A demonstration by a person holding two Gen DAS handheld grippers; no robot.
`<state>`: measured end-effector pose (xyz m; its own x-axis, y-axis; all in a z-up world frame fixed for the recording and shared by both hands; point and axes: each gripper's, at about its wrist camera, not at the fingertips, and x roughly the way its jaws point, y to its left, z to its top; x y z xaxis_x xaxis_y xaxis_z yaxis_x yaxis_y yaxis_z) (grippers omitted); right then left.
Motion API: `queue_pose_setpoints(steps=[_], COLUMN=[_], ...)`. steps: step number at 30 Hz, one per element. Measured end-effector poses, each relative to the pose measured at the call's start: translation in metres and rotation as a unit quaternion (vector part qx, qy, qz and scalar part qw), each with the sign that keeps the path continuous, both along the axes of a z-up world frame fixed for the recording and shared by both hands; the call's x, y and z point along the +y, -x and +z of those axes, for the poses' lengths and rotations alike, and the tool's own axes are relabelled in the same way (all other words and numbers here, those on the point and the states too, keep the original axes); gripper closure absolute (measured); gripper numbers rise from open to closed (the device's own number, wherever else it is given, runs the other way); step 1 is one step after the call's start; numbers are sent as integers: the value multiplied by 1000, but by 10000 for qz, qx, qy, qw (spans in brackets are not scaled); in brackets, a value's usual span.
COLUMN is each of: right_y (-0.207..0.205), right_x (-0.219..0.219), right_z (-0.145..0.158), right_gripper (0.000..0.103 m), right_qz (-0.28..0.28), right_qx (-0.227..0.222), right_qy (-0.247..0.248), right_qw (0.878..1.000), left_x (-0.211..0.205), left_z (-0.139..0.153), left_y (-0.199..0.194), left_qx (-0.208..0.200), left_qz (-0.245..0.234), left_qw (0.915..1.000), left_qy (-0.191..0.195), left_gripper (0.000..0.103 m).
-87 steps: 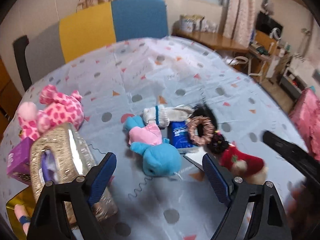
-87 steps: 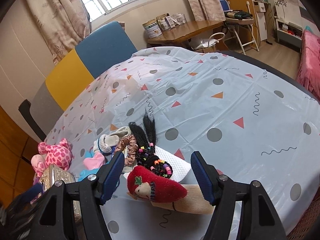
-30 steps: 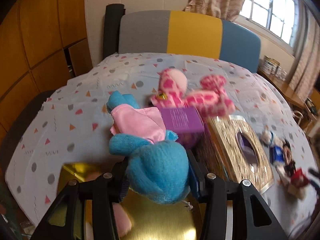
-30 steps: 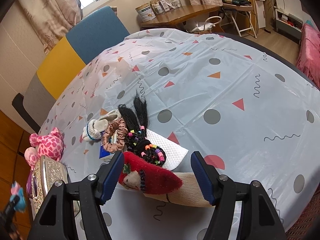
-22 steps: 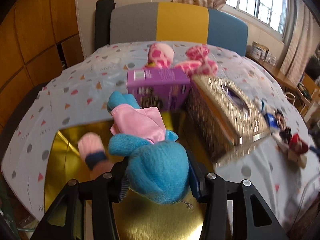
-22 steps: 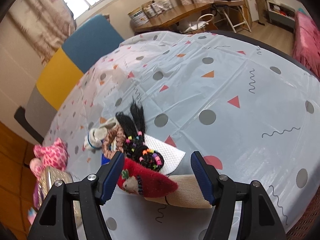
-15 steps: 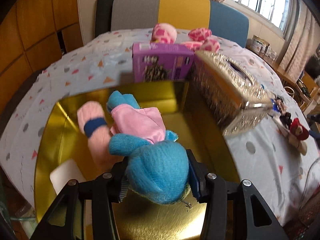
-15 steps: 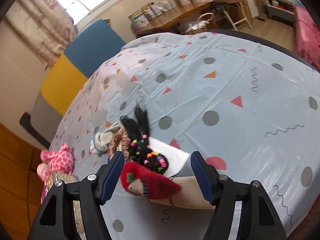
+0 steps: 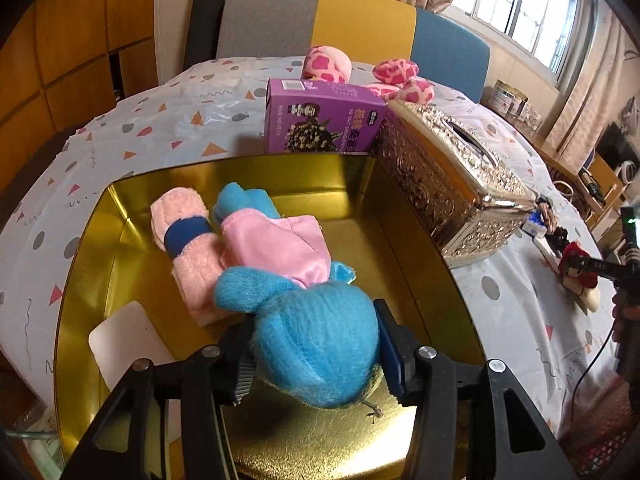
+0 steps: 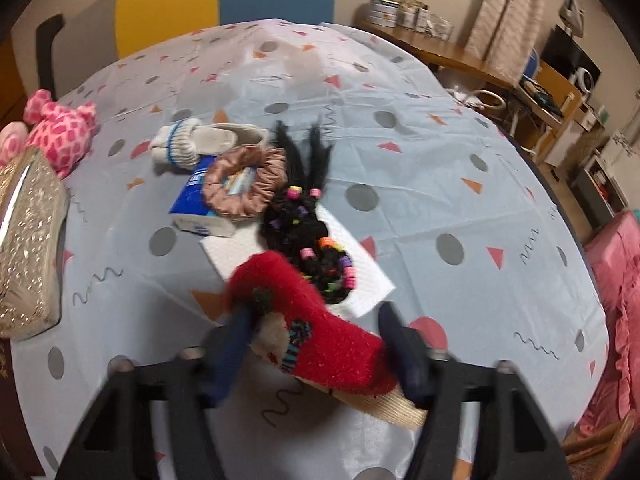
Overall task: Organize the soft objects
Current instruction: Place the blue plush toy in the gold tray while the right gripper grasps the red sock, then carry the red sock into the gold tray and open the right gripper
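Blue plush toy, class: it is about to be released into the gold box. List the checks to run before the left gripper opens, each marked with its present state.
1. Blue plush toy clamped in left gripper: ok.
2. Toy over gold box: ok.
3. Toy resting on the box floor: cannot tell.
4. Pink sock already inside, beside the toy: ok.
5. Right gripper straddles red sock, away from the box: ok.

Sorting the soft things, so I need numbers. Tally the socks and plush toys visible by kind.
Socks: 3, namely pink sock, white sock, red sock.
Plush toys: 2, namely blue plush doll, pink spotted plush.
Total: 5.
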<state>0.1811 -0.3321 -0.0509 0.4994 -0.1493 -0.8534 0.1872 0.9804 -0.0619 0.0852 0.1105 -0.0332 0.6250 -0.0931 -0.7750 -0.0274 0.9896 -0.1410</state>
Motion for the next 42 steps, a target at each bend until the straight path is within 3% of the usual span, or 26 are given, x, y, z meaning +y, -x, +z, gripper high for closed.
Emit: queue_pose_setpoints(steps=[1,2,4,13,18,20,24,34,42], right_y=[0,1,2,4,5,6,5,-11,-77], right_x=[1,4,7,6,1,-1,-7,-27,23], right_z=[0,0,0,12,17,19,21,17,51], right_gripper=[70,75,78,79,79,79,79,79,79], right_qz=[20,43,61,64,-25,-68,-201,-682,-413], right_qx=[-2,20,9,-314,-476,-536,-599,-467,-580], right_qy=[22,104,220,-122,-206,-235,-332,-1132,-1211], right_qw=[10000,9999,9997,9994,9987,9983,9975,9901,9901], left_x=[0,0,1,0,1,7,16,22,24], left_z=[2,3,6,5,-4,-2,10,23,31], left_y=[-1,-3,-9,-63,-86,-82,-61,0,18], left_qx=[-23,-30,-47,75,202,125,1,-147,-246], left_qz=[-6,-5,0,94,295,424,615,684,746], left_qw=[10000,10000,9998,9995,9993,9989,9981,9974,9968], left_qy=[34,71,189,300,63,154,-24,-171,-122], left_gripper=[50,50,50,43,28,27,24,21,16])
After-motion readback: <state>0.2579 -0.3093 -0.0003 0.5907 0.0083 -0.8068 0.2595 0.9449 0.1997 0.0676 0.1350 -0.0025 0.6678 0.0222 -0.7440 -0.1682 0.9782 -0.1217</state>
